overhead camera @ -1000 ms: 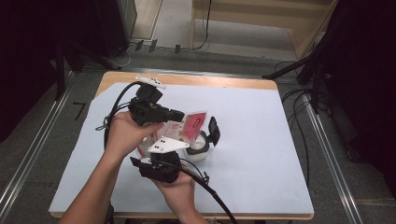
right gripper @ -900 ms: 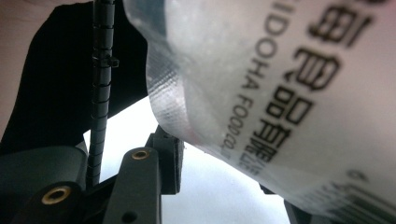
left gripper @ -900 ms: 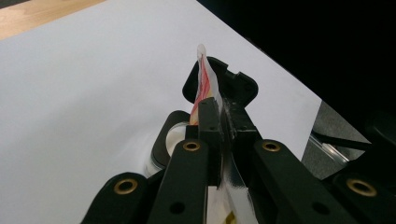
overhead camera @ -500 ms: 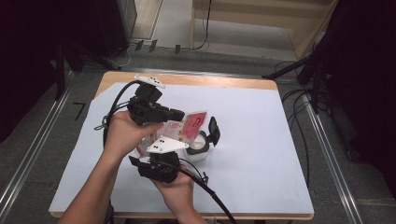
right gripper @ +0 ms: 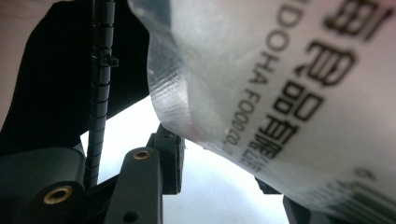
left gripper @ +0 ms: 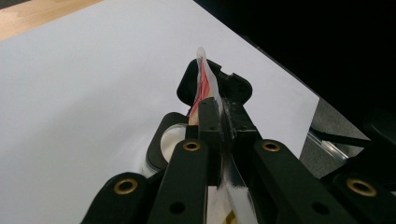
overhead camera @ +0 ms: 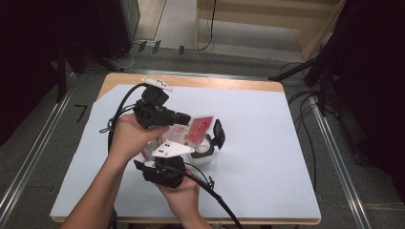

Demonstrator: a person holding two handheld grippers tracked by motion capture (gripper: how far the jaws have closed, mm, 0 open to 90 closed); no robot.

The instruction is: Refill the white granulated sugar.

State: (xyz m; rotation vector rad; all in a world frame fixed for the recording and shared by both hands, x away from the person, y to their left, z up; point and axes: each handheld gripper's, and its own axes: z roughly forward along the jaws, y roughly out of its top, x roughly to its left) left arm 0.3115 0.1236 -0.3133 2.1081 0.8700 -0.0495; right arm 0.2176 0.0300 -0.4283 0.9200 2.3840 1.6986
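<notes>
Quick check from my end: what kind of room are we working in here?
Likely a lab or recording workspace, not a kitchen: a wooden table under a white sheet, loose cables on grey floor, metal rails alongside.

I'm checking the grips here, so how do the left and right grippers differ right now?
The left gripper has its jaws pinched shut on the packet, while the right gripper has its jaws spread around the white cup. In the high view the left gripper sits farther up the table, the right nearer the person. Both are black and hand-held.

A lab — cables; metal rails; covered table
</notes>
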